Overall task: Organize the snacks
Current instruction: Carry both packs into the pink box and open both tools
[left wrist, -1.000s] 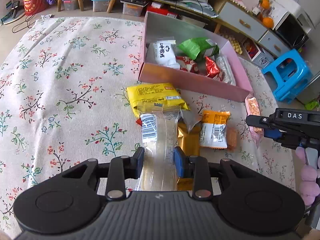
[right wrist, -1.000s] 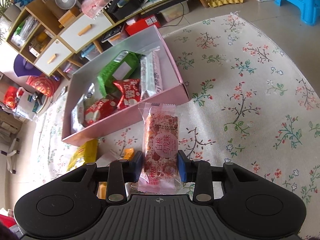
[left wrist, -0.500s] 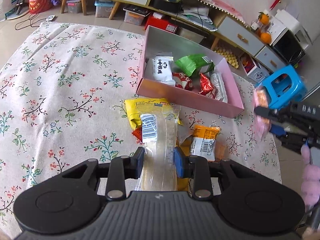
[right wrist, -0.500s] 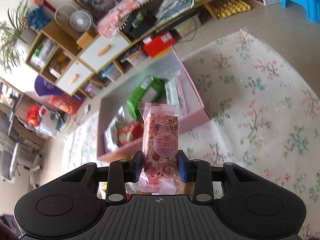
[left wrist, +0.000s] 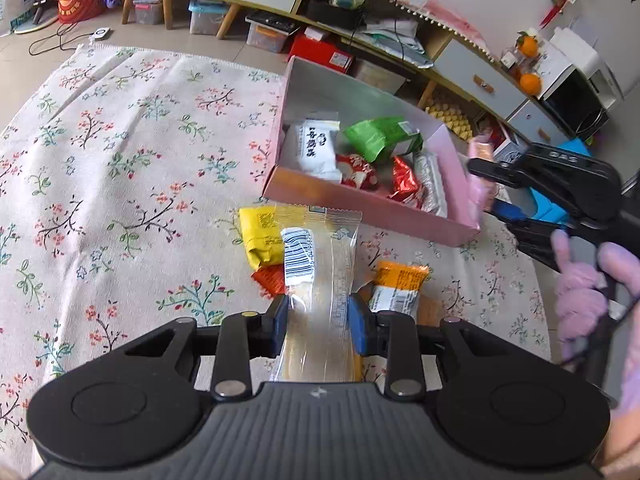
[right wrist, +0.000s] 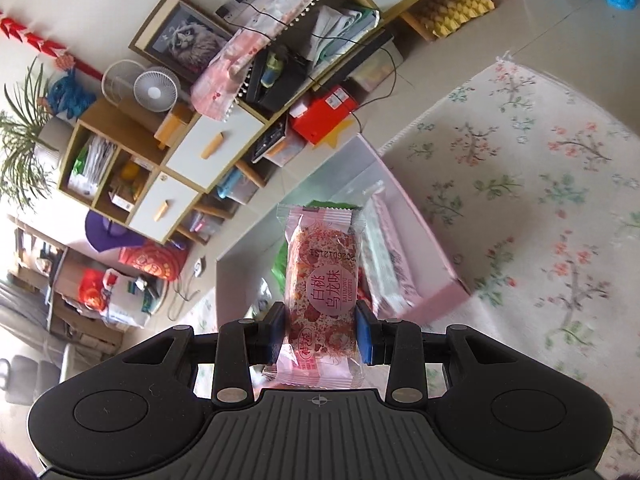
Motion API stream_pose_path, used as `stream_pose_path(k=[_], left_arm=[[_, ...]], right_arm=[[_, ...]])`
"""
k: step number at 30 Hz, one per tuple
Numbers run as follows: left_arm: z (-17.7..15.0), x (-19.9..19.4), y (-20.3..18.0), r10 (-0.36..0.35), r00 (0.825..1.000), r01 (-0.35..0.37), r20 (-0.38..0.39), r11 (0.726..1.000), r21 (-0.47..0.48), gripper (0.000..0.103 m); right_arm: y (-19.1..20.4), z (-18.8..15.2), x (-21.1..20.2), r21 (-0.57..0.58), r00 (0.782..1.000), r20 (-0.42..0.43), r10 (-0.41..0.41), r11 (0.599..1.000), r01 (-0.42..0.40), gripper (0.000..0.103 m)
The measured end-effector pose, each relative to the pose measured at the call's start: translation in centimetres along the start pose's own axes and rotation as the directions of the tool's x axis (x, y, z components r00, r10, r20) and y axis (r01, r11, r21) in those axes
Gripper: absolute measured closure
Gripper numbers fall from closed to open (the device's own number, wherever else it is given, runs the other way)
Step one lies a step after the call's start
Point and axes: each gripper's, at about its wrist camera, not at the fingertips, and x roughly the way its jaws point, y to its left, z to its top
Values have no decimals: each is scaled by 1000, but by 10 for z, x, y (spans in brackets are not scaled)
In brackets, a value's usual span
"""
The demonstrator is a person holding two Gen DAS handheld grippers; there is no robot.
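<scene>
My left gripper (left wrist: 319, 326) is shut on a clear-wrapped snack with a barcode (left wrist: 320, 280), held above loose packets on the floral cloth: a yellow packet (left wrist: 260, 236), a red one (left wrist: 270, 280) and an orange one (left wrist: 400, 284). The pink box (left wrist: 360, 204) beyond holds white, green and red snacks. My right gripper (right wrist: 320, 334) is shut on a pink peach snack bar (right wrist: 322, 292), raised over the pink box (right wrist: 440, 296). In the left wrist view that right gripper (left wrist: 476, 178) hangs at the box's right end with the pink bar (left wrist: 480, 160).
The floral cloth (left wrist: 120, 168) covers the floor to the left of the box. Low cabinets and shelves with clutter (left wrist: 360, 20) line the far wall. A blue stool (left wrist: 548, 208) stands behind the right gripper. A hand in a purple glove (left wrist: 580, 292) holds the right gripper.
The right gripper has lifted the pink bar off the cloth and carried it up and left over the box's right end. The left gripper has stayed roughly in place with its clear packet.
</scene>
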Motion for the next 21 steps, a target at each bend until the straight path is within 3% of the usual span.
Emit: stream_pose_path(k=[8,11,15,18,21], left_arm=[[10,8,-5,15,1000,-15,-5,1000,0,74],[23,17,-11,37,999,-37,-3,999,15,74],[46,32,-15,11,1000,-11,10,1000,6,74],[63,45,-20,28,999,-29,29,999,22,74],[80,59,-24,44,998,-46,49,998,37,74]], right_arm=[[-16,11,26,5,1000,-12,15,1000,-15,68],[-16,12,33,-17,1000,-22,17,1000,-18,66],[-16,12,38,-35,999,-45,29,999,-30,64],[-24,12,39,16,997,-67,45,999,-44,48],[-29,14,38,33,995,-79,59,998,-57,44]])
